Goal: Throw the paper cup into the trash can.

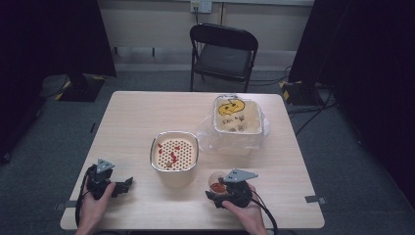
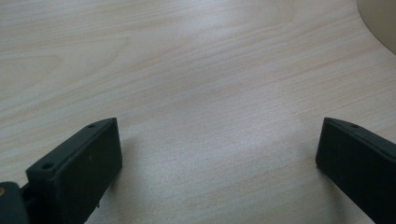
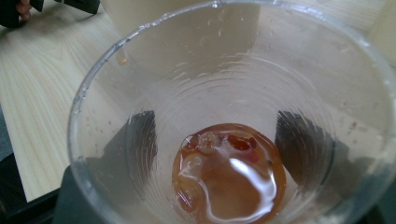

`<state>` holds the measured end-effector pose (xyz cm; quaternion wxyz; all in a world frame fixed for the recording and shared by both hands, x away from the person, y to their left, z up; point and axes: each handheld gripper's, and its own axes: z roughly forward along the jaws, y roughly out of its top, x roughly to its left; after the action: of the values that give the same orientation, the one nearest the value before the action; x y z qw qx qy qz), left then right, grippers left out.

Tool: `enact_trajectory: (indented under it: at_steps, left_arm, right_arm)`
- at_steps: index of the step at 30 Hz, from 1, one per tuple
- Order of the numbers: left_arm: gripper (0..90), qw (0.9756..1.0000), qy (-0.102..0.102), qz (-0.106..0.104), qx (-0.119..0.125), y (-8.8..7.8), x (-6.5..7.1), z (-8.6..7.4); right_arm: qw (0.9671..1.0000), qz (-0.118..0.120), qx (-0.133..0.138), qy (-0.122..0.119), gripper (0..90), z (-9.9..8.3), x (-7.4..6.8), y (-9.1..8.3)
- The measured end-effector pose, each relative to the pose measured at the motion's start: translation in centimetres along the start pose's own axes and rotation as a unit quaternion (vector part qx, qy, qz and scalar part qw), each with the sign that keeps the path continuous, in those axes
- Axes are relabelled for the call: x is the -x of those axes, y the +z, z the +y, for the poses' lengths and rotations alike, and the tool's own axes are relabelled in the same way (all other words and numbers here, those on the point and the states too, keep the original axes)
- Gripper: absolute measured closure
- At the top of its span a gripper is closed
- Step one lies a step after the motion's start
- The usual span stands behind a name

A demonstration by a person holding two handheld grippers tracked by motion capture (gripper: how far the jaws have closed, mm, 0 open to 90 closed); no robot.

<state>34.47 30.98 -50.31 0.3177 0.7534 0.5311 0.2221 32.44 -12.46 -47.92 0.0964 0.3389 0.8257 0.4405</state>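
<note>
Right hand-held gripper (image 1: 219,187) clamps the clear plastic cup (image 3: 224,140) of reddish liquid; left hand-held gripper (image 1: 128,183) rests wide open, empty.
Next, likely: lift and tip it over the strainer bowl (image 1: 174,152).

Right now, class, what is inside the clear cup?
The clear cup holds a shallow pool of amber liquid with a few reddish bits. The right gripper closes around it; whatever lies under the liquid is hidden.

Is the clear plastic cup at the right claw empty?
No. The clear plastic cup holds shallow amber liquid with reddish bits at its bottom.
</note>
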Motion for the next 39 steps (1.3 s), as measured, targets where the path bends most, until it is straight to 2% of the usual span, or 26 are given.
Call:
enact_trajectory:
  at_steps: [11,16,26,29,35,39]
  left_arm:
    - [0.0,1.0000,0.000,0.000,0.000,0.0,0.0,0.0]
    - [0.0,1.0000,0.000,0.000,0.000,0.0,0.0,0.0]
    - [0.0,1.0000,0.000,0.000,0.000,0.0,0.0,0.0]
    - [0.0,1.0000,0.000,0.000,0.000,0.0,0.0,0.0]
    - [0.0,1.0000,0.000,0.000,0.000,0.0,0.0,0.0]
    - [0.0,1.0000,0.001,0.000,0.000,0.0,0.0,0.0]
  right_arm:
    - [0.9999,-0.003,0.009,0.004,37.3,0.3,0.2,-0.6]
    - [0.9999,-0.001,0.002,0.013,37.3,0.5,0.4,-1.1]
    - [0.9997,-0.001,0.009,0.022,38.5,1.7,0.8,-2.0]
    - [0.9995,-0.003,0.022,0.024,38.9,2.5,1.0,-2.7]
    - [0.9994,-0.006,0.028,0.022,39.3,4.0,1.0,-3.5]
    - [0.9987,-0.005,0.047,0.020,39.7,5.3,1.0,-4.2]
